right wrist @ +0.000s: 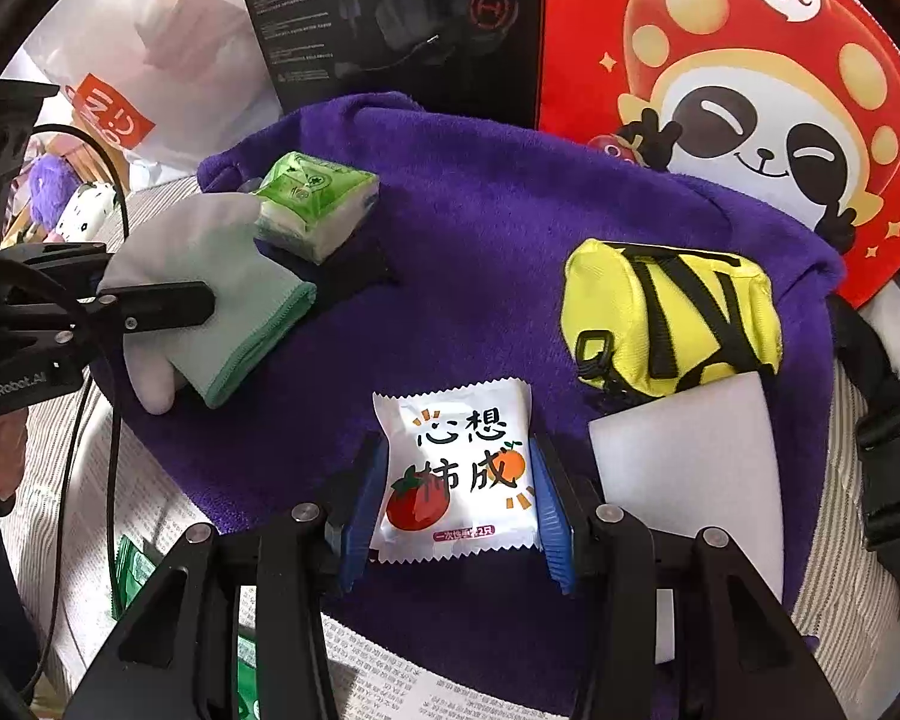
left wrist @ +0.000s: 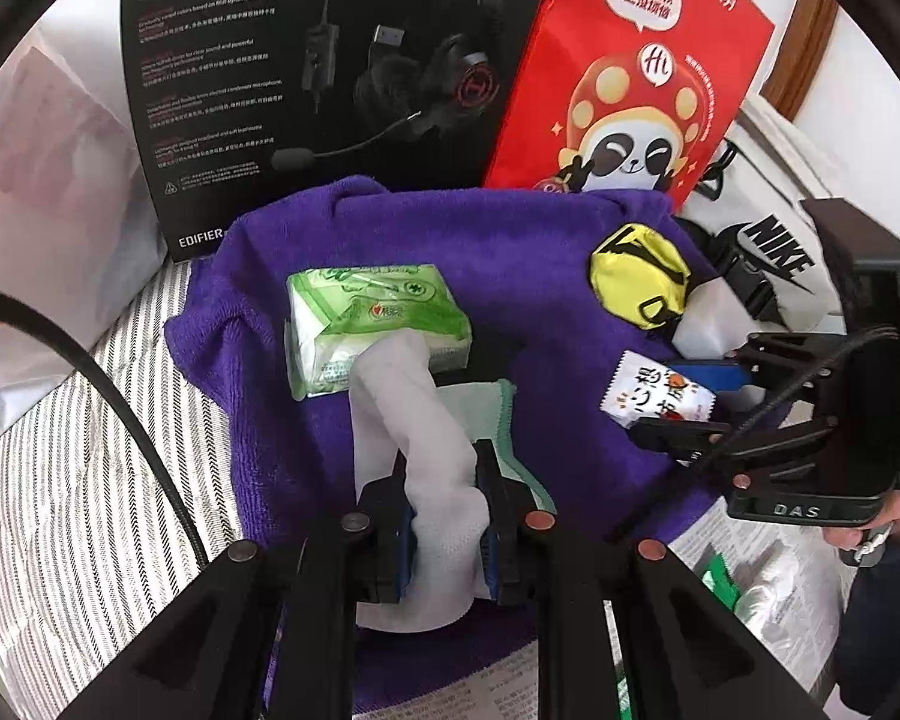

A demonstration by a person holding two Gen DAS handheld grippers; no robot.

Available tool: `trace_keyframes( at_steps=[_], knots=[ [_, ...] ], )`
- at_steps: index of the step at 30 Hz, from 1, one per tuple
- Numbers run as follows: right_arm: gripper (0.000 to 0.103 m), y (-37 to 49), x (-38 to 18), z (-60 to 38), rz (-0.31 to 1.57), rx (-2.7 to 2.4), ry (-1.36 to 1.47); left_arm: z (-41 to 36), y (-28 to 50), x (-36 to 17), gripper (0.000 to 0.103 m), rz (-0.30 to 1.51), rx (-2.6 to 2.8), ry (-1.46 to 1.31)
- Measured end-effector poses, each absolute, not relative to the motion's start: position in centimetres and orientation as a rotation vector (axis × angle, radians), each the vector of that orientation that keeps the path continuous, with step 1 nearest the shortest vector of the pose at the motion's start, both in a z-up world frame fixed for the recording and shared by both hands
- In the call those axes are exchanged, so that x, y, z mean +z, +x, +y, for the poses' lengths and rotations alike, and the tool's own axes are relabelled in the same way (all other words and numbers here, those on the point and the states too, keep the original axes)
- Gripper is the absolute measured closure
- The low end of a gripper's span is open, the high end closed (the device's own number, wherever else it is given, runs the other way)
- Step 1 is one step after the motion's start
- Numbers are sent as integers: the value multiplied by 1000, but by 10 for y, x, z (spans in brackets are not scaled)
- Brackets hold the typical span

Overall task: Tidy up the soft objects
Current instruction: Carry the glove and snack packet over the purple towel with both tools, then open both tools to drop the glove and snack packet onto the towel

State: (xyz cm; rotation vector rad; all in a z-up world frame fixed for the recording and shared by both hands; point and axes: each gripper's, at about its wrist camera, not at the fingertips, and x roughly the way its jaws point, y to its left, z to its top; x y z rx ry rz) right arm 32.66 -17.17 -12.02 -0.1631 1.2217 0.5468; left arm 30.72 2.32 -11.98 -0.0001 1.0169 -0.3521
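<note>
Mid-task, by my reading: left hand-held gripper [left wrist: 444, 534] clamped on white glove [left wrist: 414, 420], right hand-held gripper [right wrist: 456, 510] clamped on white sachet [right wrist: 459, 474], both over purple towel [right wrist: 480, 240]; tissue pack [right wrist: 315, 204] and yellow pouch [right wrist: 672, 312] lie there unsorted.

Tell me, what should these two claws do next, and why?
Probably lower both and let go: the left gripper is shut on the glove, the right gripper clasps the sachet, both just above the purple towel where the other soft things lie.
</note>
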Motion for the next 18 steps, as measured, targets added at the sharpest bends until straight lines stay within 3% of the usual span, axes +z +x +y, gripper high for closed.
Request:
trace_keyframes(
  at_steps=[9,18],
  knots=[
    [41,323,-122,-164,1221,579,-177,27,309,-121,83,1027,-349,13],
    [32,320,-117,-162,1213,575,-203,26,307,-117,69,1025,-366,35]
  ],
)
